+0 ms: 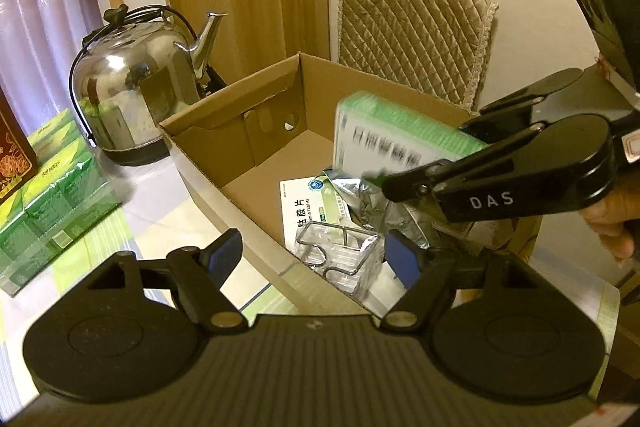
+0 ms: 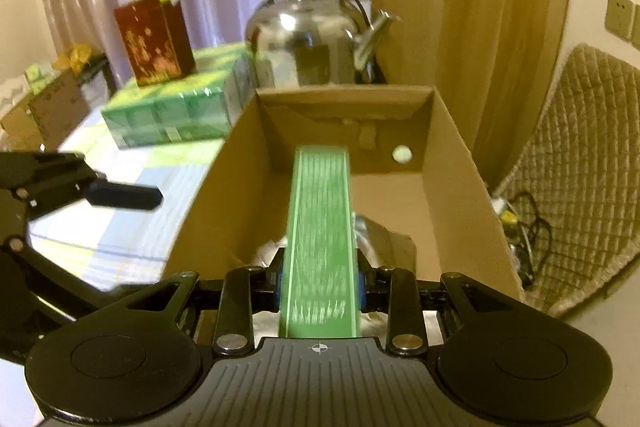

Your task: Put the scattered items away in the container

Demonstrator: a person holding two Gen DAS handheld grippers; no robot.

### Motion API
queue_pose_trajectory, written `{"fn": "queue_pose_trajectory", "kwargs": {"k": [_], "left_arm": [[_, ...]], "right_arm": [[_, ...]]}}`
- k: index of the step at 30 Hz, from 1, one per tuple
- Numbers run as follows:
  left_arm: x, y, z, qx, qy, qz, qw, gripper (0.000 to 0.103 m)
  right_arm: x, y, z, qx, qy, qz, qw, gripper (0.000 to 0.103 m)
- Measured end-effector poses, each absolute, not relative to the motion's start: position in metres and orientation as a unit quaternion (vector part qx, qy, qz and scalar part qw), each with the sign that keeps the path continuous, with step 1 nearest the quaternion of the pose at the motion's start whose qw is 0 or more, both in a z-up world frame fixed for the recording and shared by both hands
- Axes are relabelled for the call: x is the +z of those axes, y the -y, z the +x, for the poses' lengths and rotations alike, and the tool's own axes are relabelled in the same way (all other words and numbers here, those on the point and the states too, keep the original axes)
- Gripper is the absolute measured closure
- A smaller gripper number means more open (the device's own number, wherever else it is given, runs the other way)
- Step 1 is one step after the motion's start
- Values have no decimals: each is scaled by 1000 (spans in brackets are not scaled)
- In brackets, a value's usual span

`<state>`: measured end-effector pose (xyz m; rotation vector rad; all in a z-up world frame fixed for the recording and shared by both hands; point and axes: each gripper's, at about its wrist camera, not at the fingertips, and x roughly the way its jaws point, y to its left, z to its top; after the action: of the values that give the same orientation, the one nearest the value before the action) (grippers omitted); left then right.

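Observation:
An open cardboard box [image 1: 216, 151] stands on the table. Inside it lie a white medicine carton [image 1: 302, 211], a silver foil pouch [image 1: 370, 193] and a clear plastic holder with a wire frame [image 1: 340, 255]. My right gripper [image 1: 428, 157] reaches in from the right, shut on a green and white carton [image 1: 384, 131] held above the pouch. In the right wrist view the green carton [image 2: 320, 219] sits clamped between the gripper [image 2: 320, 287] over the box [image 2: 452, 167]. My left gripper [image 1: 314, 257] is open at the box's near wall, nothing between its pads.
A steel kettle [image 1: 136, 87] stands behind the box to the left. Wrapped green packs [image 1: 48, 203] and a dark red box [image 2: 154, 41] sit on the checked tablecloth [image 2: 120, 227]. A quilted chair [image 1: 412, 31] stands behind the box. A finger of my left gripper [image 2: 128, 195] shows beside the box.

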<state>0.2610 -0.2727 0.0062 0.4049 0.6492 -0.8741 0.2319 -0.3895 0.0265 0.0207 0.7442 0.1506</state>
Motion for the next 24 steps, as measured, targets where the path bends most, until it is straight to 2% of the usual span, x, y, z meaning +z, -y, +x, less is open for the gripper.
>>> {"fn": "queue_pose_trajectory", "kwargs": {"k": [8,10,12,15,18,22,24], "left_arm": [[7,266,257,-409,-307,194,837,26],[8,264,254,-410,-309,191,837,24],[9,261,251,-412,-312,185,836,22],[12,256,246,-421,-315,161,835,16],[17,249,238,-414,-316,149,841,13],[24,236,224,-375,-313,128,863,1],[27,228,216,-355,-313,112,874,1]], "right_arm": [[37,388,228,64,-350,13,934,59],[40,390,224,61,-349,16,935,52],[45,392,220,56,-345,19,937,37],[54,397,211,50,-341,26,939,22],[63,399,201,44,-339,27,939,16],[78,402,185,36,-334,31,941,6],[87,403,174,31,-330,32,943,2]]}}
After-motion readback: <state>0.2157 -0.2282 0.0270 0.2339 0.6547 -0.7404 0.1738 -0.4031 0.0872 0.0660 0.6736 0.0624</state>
